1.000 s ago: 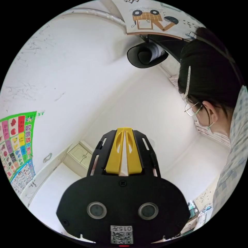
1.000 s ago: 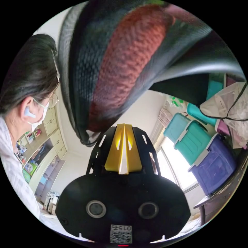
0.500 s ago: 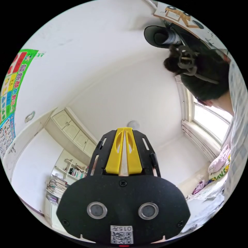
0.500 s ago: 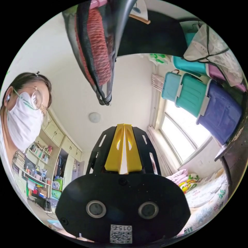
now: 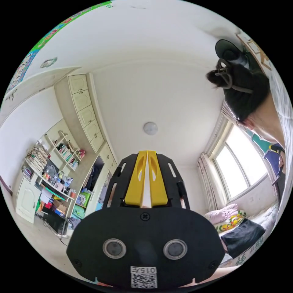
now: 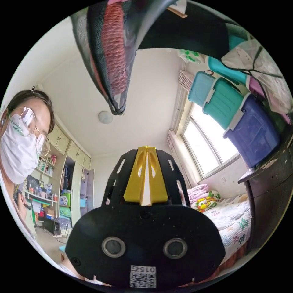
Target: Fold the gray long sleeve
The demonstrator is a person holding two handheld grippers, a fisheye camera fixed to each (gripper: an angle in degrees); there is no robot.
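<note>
1. Gray long sleeve is not yet in my reach, and I cannot tell where it lies; both cameras point up to the ceiling.
2. My left gripper (image 5: 147,151) has its yellow jaws pressed together, holding nothing; my right gripper (image 6: 146,147) is the same.
3. Storage boxes (image 6: 235,113), lids on, stack at 2 o'clock; their contents are hidden.
4. A mesh bag (image 6: 111,55) at 12 o'clock holds something red.

Round ceiling lamp (image 5: 150,128) on the white ceiling; cluttered bookshelves (image 5: 58,158) along one wall; bright window (image 6: 207,143); stacked teal and purple storage bins (image 6: 235,119); bed with patterned quilt (image 6: 232,213); hanging mesh bag (image 6: 111,55).
</note>
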